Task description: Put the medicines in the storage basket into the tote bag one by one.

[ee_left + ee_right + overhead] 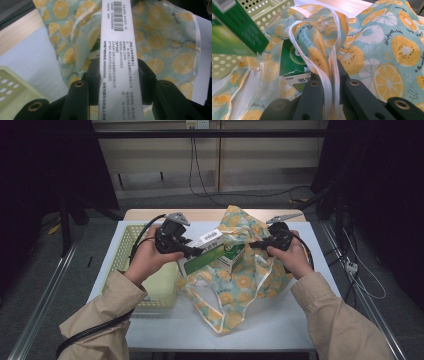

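My left gripper is shut on a green and white box with a barcode label, holding it at the mouth of a fruit-print cloth bag. In the left gripper view the box's white printed side runs up between the jaws, with the bag behind it. My right gripper is shut on the bag's white-edged rim and holds it up. In the right gripper view the held box hangs at the upper left. Another green box lies inside the bag.
A pale green perforated basket stands on the white table just left of the left hand. It also appears as the basket in the left gripper view and the basket in the right gripper view. The bag's handle loop trails toward the front edge.
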The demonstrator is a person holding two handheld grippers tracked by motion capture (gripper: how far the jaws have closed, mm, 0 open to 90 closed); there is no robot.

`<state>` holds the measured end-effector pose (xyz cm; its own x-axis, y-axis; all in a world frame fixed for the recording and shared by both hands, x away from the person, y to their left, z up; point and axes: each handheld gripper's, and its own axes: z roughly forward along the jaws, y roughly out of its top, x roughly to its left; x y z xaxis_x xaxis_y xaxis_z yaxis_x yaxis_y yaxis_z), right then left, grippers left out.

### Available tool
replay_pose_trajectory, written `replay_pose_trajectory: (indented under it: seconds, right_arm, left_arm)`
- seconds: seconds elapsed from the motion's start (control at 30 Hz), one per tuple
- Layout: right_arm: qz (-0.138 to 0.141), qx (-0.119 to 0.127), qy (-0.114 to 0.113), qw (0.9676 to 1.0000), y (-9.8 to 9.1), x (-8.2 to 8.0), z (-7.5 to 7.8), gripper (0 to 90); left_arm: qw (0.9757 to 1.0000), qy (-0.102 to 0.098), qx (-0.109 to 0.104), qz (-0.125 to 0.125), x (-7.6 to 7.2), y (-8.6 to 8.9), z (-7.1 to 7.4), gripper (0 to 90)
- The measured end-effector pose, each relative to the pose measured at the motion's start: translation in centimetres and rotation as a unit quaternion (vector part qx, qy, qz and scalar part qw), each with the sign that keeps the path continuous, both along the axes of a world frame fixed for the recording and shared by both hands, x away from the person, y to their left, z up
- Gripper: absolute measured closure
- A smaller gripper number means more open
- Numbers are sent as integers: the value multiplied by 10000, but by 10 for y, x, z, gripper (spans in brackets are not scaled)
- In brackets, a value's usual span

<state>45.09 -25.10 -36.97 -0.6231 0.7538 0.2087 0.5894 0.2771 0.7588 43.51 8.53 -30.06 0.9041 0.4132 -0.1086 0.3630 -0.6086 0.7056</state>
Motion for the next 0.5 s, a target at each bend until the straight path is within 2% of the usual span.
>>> replay_pose_trajectory:
  seconds: [0.1,0.17,0.2,0.33,0.4,0.5]
  right_arm:
    - [-5,17,-4,10000,0,-1,1,882]
    - [-11,22,3,10000,-1,-1,1,882]
    - [-12,20,-7,10000,-1,-1,1,882]
    - [-12,16,-24,10000,-2,-2,3,882]
    - [-22,21,-38,10000,-3,-2,4,882]
    - [-34,25,-56,10000,-4,-3,5,882]
  left_arm:
    - [9999,-21,-15,-146,-4,-8,-3,626]
    - [9999,27,-63,-134,-8,-14,-5,626]
    - [9998,1,-68,-204,-9,-17,-7,626]
    - [9995,30,5,-322,-11,-26,-14,626]
    - [9995,78,-64,-314,-13,-30,-18,626]
    - [9993,53,-39,-378,-14,-38,-23,626]
